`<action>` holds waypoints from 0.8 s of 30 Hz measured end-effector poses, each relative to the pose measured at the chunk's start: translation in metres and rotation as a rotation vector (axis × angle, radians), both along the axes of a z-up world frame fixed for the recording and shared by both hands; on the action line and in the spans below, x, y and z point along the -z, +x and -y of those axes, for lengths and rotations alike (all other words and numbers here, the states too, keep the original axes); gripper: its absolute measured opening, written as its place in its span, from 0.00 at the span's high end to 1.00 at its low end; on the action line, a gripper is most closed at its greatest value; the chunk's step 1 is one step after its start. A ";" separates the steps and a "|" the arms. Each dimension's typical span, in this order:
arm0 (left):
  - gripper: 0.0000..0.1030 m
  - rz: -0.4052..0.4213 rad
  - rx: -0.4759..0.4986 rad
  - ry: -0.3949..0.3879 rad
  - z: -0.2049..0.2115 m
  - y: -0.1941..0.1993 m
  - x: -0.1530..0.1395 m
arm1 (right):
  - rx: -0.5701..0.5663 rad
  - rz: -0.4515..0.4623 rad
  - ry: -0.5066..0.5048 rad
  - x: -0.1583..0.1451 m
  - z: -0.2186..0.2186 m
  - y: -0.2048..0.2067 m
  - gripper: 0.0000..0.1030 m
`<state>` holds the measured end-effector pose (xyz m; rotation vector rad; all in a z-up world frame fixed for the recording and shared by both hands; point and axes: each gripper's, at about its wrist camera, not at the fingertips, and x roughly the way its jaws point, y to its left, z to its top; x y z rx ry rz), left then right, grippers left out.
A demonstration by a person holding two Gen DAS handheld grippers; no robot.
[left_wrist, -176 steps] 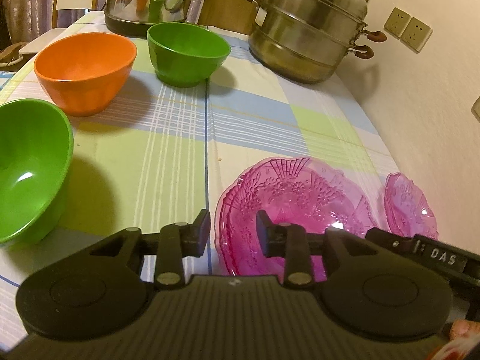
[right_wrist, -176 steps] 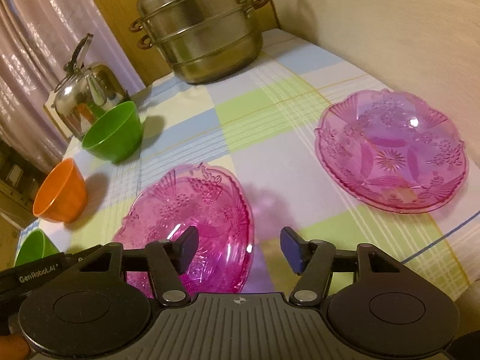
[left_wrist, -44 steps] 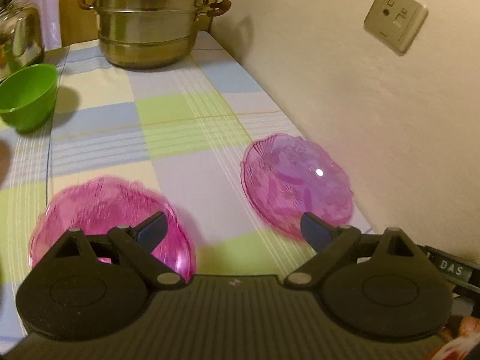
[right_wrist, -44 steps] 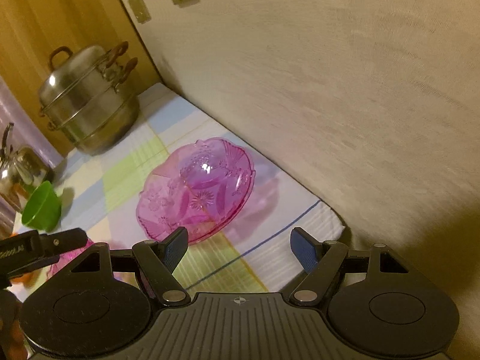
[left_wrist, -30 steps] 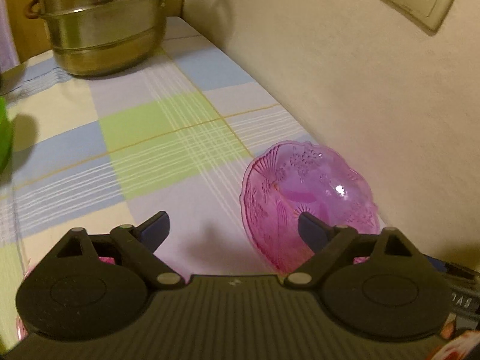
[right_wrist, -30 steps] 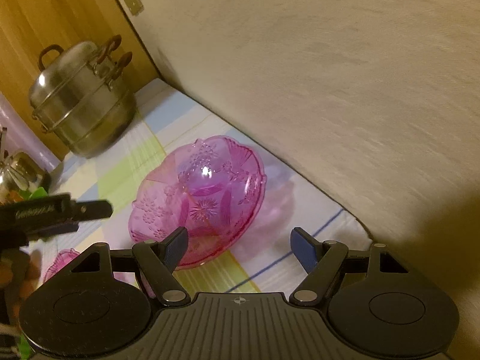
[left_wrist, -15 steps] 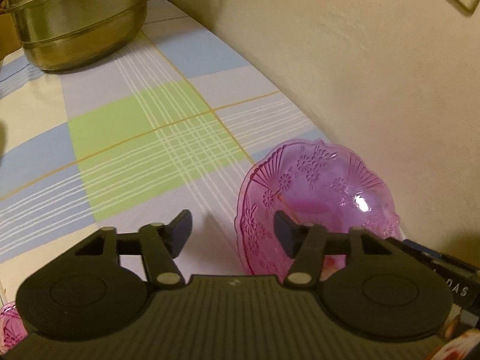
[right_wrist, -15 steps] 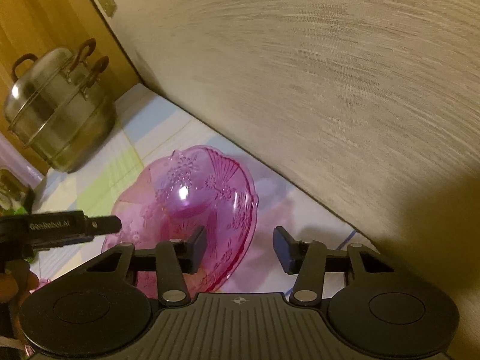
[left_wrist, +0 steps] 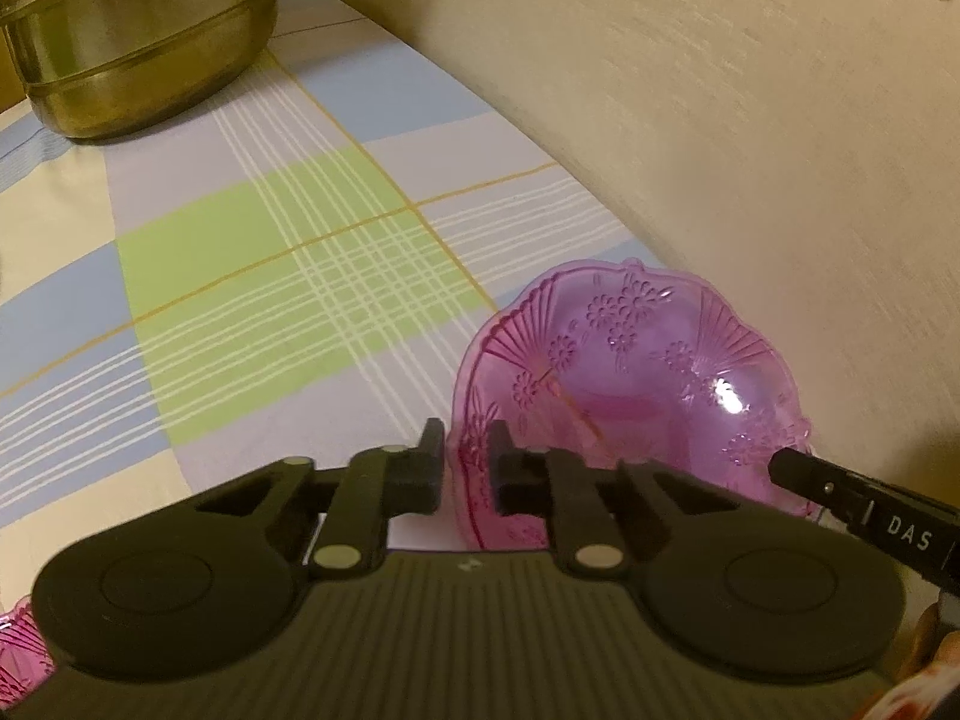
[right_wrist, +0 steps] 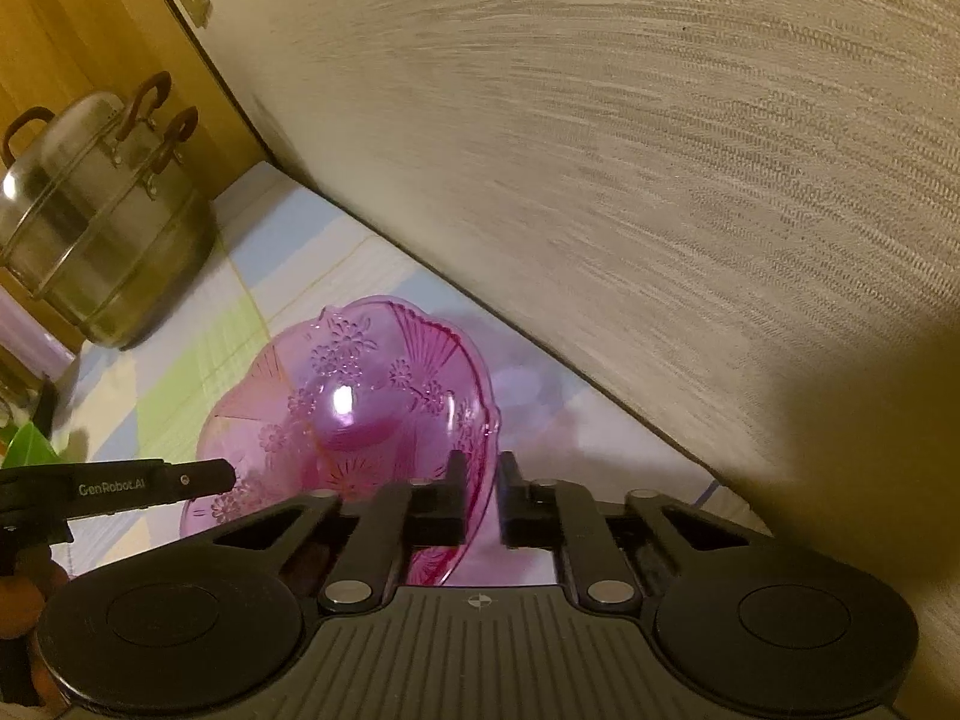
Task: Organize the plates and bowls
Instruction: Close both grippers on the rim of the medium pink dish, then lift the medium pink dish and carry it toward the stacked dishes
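The left hand-held gripper [left_wrist: 467,461] is closing onto the left rim of a translucent pink, flower-embossed plastic plate [left_wrist: 636,372], while the right hand-held gripper [right_wrist: 480,489] is clamping its right rim. The plate is sitting on the checked-cloth table [left_wrist: 288,264], beside the wall [left_wrist: 720,120].

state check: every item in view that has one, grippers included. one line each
left hand-held gripper: jaws closing on the near-left rim of the pink plate.
right hand-held gripper: shut on the opposite rim of that plate.
pink plate: held at both rims, tilted; whether it touches the tablecloth is unclear.
second pink plate: only an edge visible at the frame corner.
steamer pot: lid on, upright on the tablecloth.
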<state>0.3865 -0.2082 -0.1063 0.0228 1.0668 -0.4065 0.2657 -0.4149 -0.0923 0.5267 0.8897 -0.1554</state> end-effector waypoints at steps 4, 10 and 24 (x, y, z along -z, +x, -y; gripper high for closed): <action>0.89 0.009 -0.016 0.005 0.001 -0.007 -0.004 | -0.002 -0.007 0.000 -0.001 0.001 -0.001 0.92; 0.90 0.037 -0.041 0.002 -0.001 -0.018 -0.020 | -0.010 0.007 -0.002 -0.011 0.002 -0.005 0.92; 0.90 0.090 -0.163 -0.068 -0.063 -0.069 -0.085 | -0.107 0.102 -0.012 -0.085 -0.039 -0.027 0.92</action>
